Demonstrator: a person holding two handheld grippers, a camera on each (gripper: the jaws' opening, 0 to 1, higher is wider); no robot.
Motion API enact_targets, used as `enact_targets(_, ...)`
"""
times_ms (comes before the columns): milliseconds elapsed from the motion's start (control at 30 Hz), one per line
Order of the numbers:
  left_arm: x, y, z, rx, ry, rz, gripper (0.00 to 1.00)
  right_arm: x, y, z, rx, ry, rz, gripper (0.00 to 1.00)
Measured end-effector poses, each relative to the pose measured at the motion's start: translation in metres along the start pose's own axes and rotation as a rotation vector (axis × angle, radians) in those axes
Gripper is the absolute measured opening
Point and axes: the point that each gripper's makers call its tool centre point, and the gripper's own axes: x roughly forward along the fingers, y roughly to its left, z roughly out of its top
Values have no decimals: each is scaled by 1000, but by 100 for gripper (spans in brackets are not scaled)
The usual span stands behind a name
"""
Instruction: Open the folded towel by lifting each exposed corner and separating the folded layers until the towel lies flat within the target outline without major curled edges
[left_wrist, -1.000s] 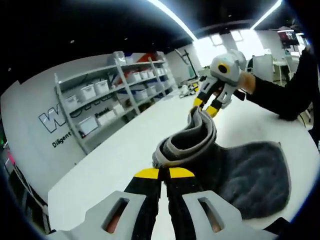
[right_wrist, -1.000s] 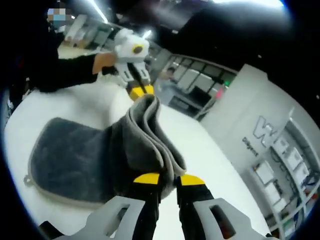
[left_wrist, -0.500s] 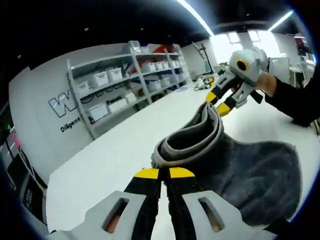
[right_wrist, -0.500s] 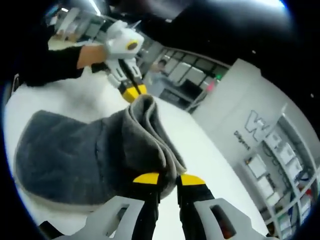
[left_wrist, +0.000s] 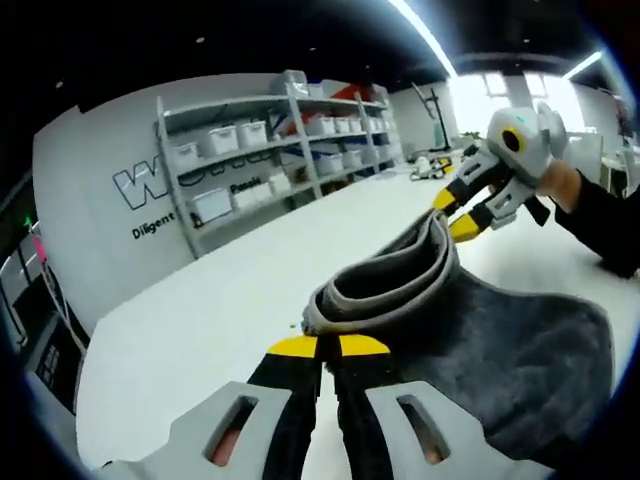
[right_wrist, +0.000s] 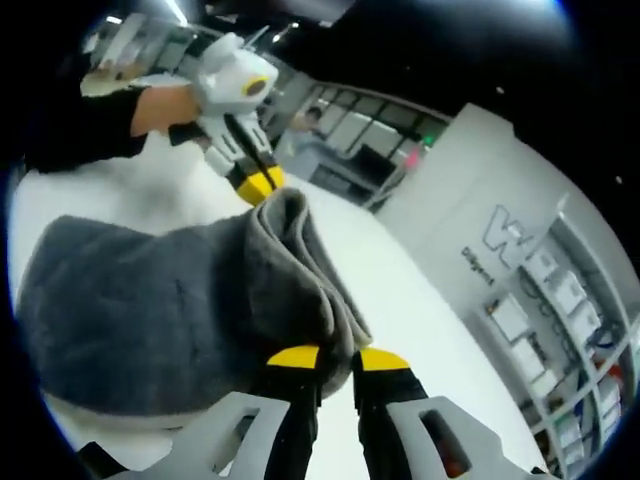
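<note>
A dark grey towel (left_wrist: 500, 340) with a lighter hem is held up off the white table (left_wrist: 230, 290) by two corners. My left gripper (left_wrist: 328, 347) is shut on the near corner, where the hem bunches in a loop. At the far corner, in the left gripper view, my right gripper (left_wrist: 460, 212) is shut on the hem. In the right gripper view the towel (right_wrist: 150, 310) hangs in folds to the left. There my right gripper (right_wrist: 335, 357) is shut on its corner and my left gripper (right_wrist: 256, 184) pinches the far one.
Grey shelving (left_wrist: 270, 150) with white bins lines the wall beyond the table, beside a white wall with lettering (left_wrist: 160, 200). A black sleeve (left_wrist: 610, 220) reaches in from the right. In the right gripper view a sleeve (right_wrist: 80, 120) shows at upper left, and shelves (right_wrist: 560, 330) at right.
Both grippers keep their hold on the towel corners. The right gripper has moved further from the left, stretching the upper hem a little. Both views have shifted.
</note>
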Motion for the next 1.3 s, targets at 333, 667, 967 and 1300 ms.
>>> enact_targets(333,8,-3,-18,19,37,40,4,9,5,-16,13,43,-11,7)
enact_targets(667,17,-2,-24,48,25,75,4,21,8,-33,33,70,-37,7)
enact_targets(967,29,1,-36,50,50,111,6,23,13,-43,56,100,-38,8)
enact_targets(1300,34,-1,-56,15,110,92,10,24,17,-59,90,160,-40,8)
